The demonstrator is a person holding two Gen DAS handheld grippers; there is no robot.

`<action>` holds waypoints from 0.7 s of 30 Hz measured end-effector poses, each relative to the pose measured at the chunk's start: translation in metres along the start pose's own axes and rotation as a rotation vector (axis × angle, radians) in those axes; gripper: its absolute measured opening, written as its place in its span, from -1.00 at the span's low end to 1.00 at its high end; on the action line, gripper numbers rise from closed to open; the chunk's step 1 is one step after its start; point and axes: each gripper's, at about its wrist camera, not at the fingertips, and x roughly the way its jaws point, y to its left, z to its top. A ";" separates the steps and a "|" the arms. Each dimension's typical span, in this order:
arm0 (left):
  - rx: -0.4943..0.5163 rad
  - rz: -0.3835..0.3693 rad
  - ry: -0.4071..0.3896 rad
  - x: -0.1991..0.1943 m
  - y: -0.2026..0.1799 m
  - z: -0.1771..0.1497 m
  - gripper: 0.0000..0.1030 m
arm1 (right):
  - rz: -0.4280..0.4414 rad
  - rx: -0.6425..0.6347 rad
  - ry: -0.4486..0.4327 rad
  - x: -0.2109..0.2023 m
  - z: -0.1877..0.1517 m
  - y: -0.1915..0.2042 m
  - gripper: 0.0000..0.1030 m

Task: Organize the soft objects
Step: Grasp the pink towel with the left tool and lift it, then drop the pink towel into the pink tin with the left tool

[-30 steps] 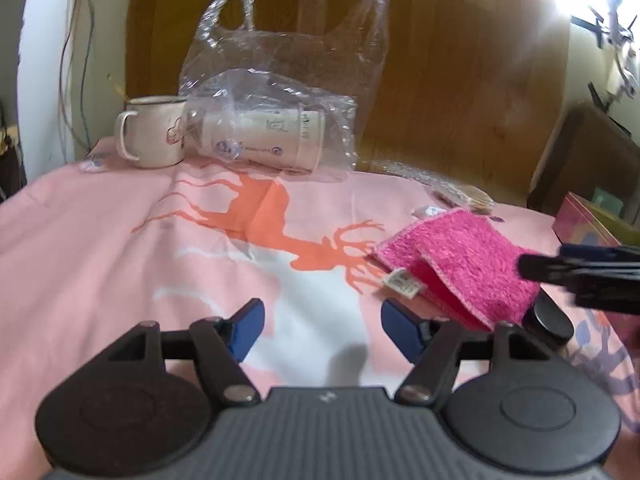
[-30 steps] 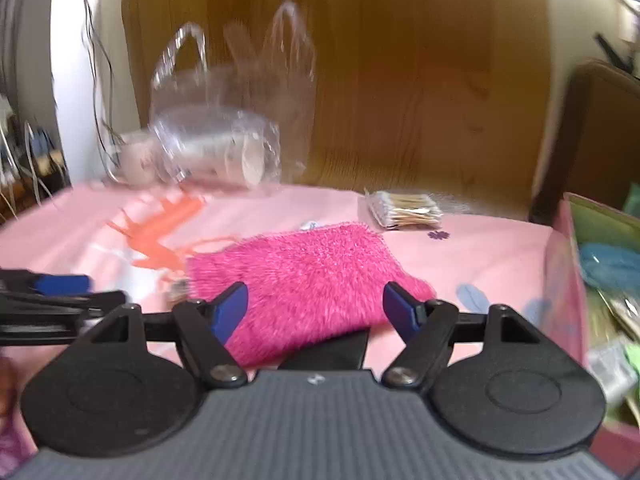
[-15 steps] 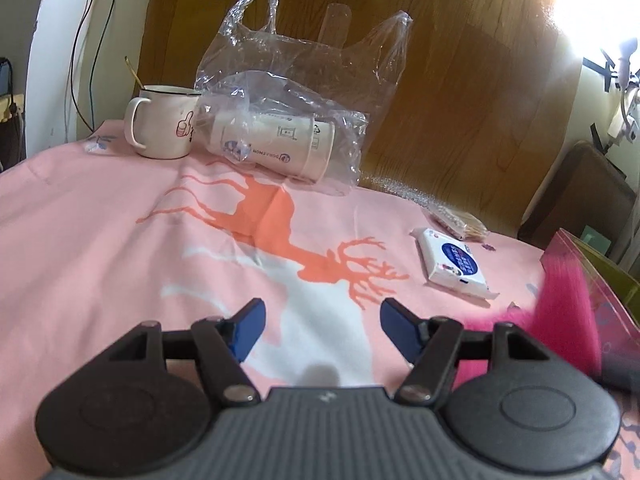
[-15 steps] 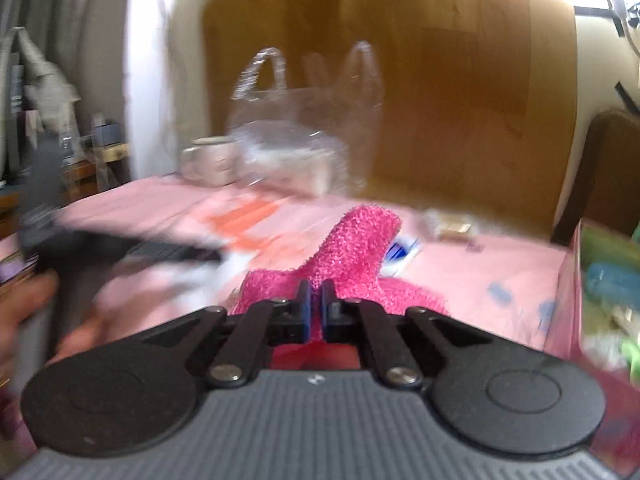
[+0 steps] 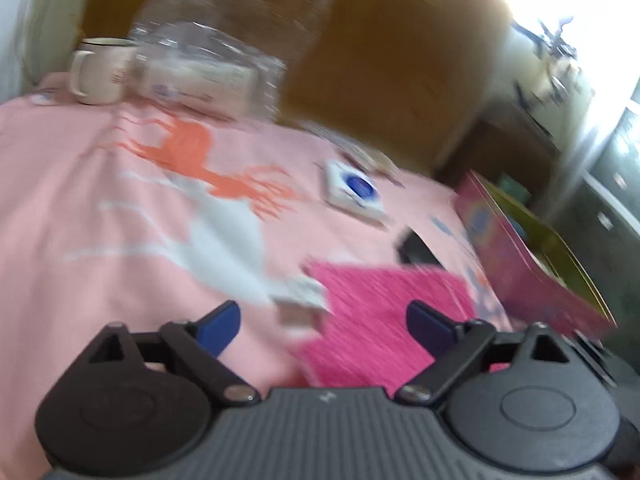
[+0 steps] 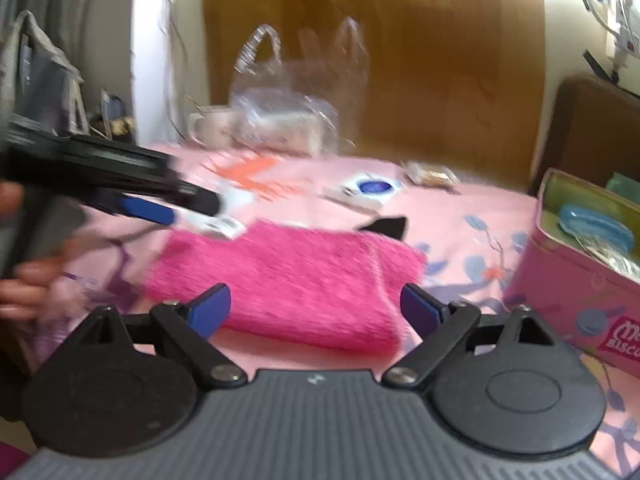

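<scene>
The right gripper (image 6: 316,304) has just been opening from a pinch on the pink towel (image 6: 288,276), and its jaws now stand spread with nothing pressed between them; the towel, raised in a peak half a second ago, now lies flat and folded on the pink deer-print cloth (image 6: 460,208), just in front of the right fingertips; the release appears complete, so the likely remaining work is to square the fold or move the towel to the pink biscuit tin (image 6: 576,296) beside it. The left gripper (image 5: 324,320) has likewise just been opening; its jaws are spread and empty, with the towel (image 5: 384,312) and its white tag (image 5: 304,300) lying under the gap, not gripped. The right wrist view alone shows the left gripper from the side, reaching in over the towel's tagged corner, with part of the hand (image 6: 24,276) that carries it; it also shows the tin's open interior with a blue item inside. The left wrist view alone shows the white mug (image 5: 100,76) clearly beside the clear plastic bag (image 5: 224,60), and the tissue packet (image 5: 354,192) well apart from the towel; both views are motion-blurred, so fine contact at the tag cannot be confirmed.
</scene>
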 end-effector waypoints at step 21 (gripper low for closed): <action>0.328 -0.303 -0.059 0.023 -0.162 0.031 -0.75 | -0.157 -0.097 -0.254 -0.031 0.001 -0.011 -0.71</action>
